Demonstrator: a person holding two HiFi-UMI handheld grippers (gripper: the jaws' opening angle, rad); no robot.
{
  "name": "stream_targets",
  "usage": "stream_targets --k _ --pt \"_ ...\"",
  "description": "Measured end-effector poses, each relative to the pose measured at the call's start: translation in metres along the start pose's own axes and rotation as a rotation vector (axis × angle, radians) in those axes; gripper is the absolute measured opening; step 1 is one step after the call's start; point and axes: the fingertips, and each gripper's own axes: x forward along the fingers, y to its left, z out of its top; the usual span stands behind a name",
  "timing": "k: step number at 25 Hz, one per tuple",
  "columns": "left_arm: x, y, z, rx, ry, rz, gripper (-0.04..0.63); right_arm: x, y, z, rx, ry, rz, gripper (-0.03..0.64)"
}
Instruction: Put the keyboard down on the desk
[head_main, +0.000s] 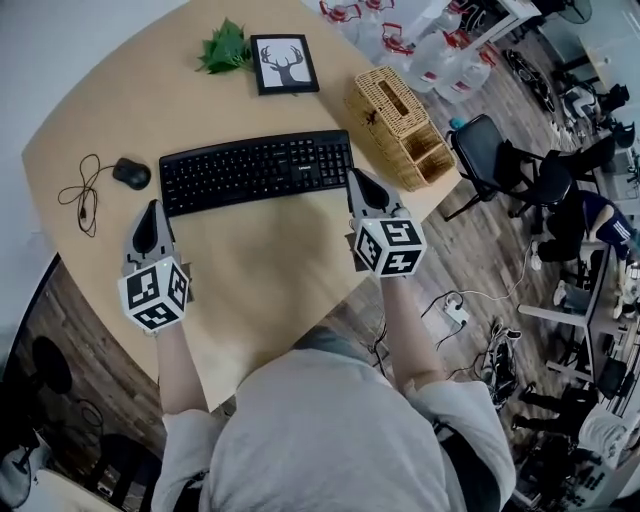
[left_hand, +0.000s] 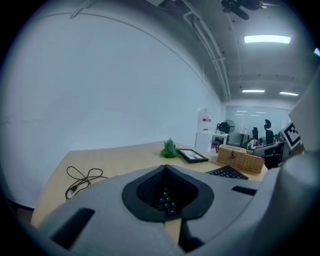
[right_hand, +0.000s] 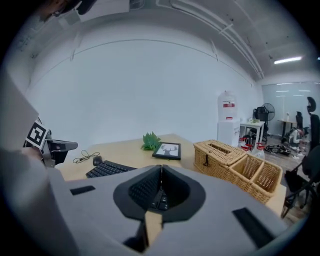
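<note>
A black keyboard (head_main: 258, 170) lies flat on the light wooden desk (head_main: 260, 280), across its middle. My left gripper (head_main: 152, 207) hovers just off the keyboard's near left corner, jaws closed tip to tip with nothing between them. My right gripper (head_main: 356, 175) is at the keyboard's right end, shut as well; whether it touches the edge I cannot tell. In the left gripper view the keyboard (left_hand: 227, 172) shows past the closed left gripper (left_hand: 165, 167). The right gripper view has the keyboard (right_hand: 107, 169) left of the closed right gripper (right_hand: 161, 167).
A black mouse (head_main: 131, 173) with a looped cable (head_main: 80, 195) lies left of the keyboard. Behind it stand a green plant (head_main: 226, 47) and a framed deer picture (head_main: 284, 63). A wicker basket (head_main: 400, 125) occupies the desk's right edge, an office chair (head_main: 490, 160) beyond it.
</note>
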Motion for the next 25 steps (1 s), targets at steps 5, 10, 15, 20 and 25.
stream_targets --k 5,10,15,20,25 --pt "-0.055 -0.019 0.038 0.021 -0.081 0.005 0.009 -0.047 0.017 0.024 -0.017 -0.061 0.032 0.014" --pt "-0.097 -0.030 0.066 0.025 -0.158 0.016 0.011 -0.082 0.032 0.042 -0.050 -0.117 0.056 0.014" --pt "-0.129 -0.037 0.085 0.028 -0.216 0.029 0.011 -0.106 0.042 0.055 -0.070 -0.163 0.078 0.015" --pt "-0.159 -0.043 0.097 0.037 -0.254 0.035 0.011 -0.132 0.051 0.067 -0.071 -0.210 0.095 0.015" --pt "-0.187 -0.049 0.106 0.035 -0.296 0.048 0.011 -0.159 0.057 0.080 -0.086 -0.263 0.106 0.015"
